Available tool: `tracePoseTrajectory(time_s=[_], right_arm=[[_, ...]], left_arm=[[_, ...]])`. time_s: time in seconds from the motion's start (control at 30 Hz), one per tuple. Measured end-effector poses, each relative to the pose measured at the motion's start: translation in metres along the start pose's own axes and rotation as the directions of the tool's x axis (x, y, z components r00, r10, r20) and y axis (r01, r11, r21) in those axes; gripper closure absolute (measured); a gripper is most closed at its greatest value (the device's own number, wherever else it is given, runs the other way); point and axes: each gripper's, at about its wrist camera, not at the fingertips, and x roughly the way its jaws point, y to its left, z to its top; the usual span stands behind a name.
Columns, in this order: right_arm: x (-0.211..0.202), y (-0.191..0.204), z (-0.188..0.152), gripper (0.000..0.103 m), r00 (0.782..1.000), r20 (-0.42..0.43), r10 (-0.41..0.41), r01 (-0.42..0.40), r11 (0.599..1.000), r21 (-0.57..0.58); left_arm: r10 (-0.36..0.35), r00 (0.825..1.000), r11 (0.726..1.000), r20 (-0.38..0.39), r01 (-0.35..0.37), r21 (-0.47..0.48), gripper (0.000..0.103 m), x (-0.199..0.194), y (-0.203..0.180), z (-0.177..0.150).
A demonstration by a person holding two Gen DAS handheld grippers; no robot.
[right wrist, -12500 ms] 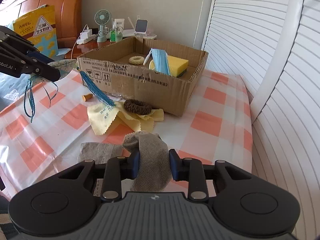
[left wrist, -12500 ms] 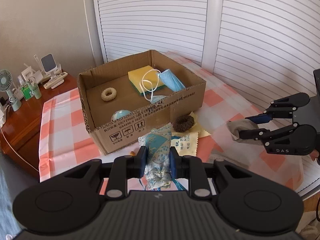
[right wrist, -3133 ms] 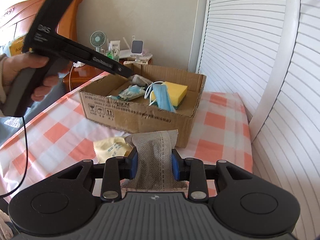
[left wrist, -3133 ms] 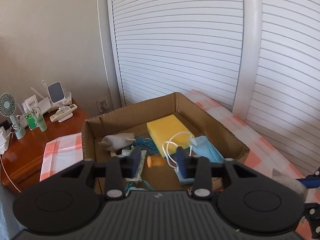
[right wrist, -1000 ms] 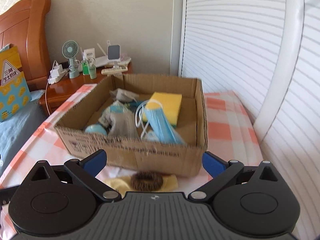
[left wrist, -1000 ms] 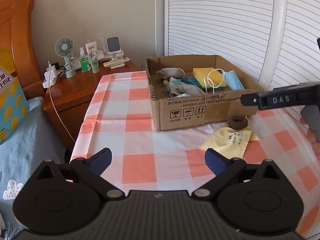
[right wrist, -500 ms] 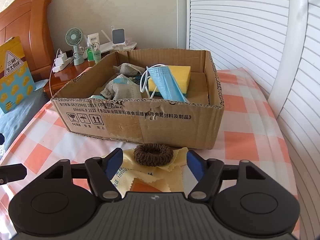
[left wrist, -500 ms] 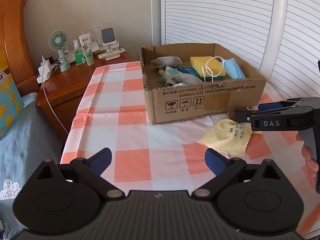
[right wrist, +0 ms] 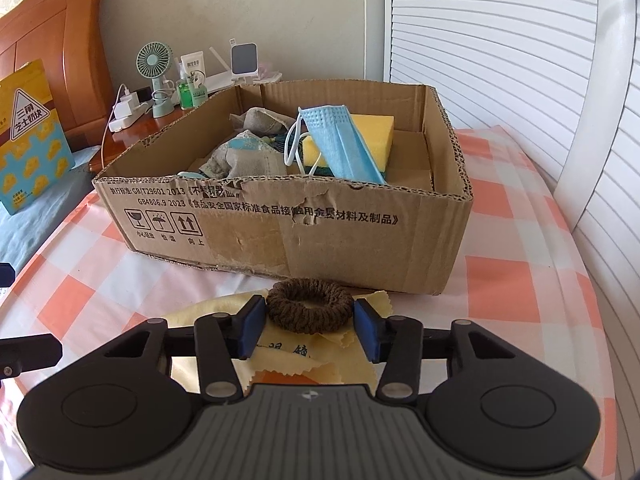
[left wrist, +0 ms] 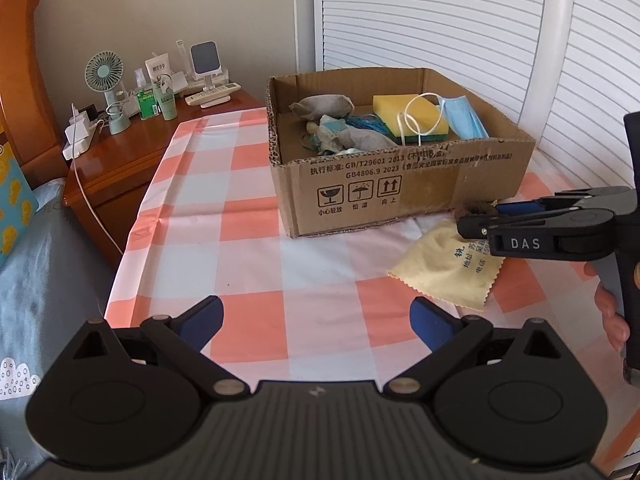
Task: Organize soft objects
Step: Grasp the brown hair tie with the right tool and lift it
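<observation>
A brown knitted scrunchie (right wrist: 310, 305) is seen lying flat at lower centre of the right wrist view, a ribbed ring whose hole faces upward and whose longer span runs left to right across the frame. It rests on a thin yellow cloth (right wrist: 320, 354) with pinked edges, just in front of the cardboard box (right wrist: 340, 236). The right gripper (right wrist: 309, 330) is set around it, its jaws having just been closing; the blue pads appear to meet the ring's sides, though firm pressure cannot be told. The left gripper (left wrist: 317, 319) is held spread wide and empty above the checked tablecloth (left wrist: 248, 240). Inside the corrugated box, a pleated blue mask (right wrist: 344, 144), a blocky yellow sponge (right wrist: 368, 136) and grey fabric pouches (right wrist: 244, 160) are piled.
</observation>
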Motion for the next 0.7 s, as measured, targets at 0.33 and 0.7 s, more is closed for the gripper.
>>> tracePoseTrajectory(time_s=[0.33, 0.7], right_arm=[[-0.021, -0.005, -0.001, 0.054, 0.999, 0.039, -0.004, 0.003, 1.0, 0.022], [-0.046, -0.03, -0.022, 0.053, 0.993, 0.032, -0.112, 0.111, 0.993, 0.039]], left_arm=[[-0.008, 1.0, 1.0, 0.001, 0.008, 0.018, 0.004, -0.002, -0.005, -0.001], [-0.058, 0.998, 0.994, -0.001, 0.058, 0.097, 0.004, 0.003, -0.025, 0.002]])
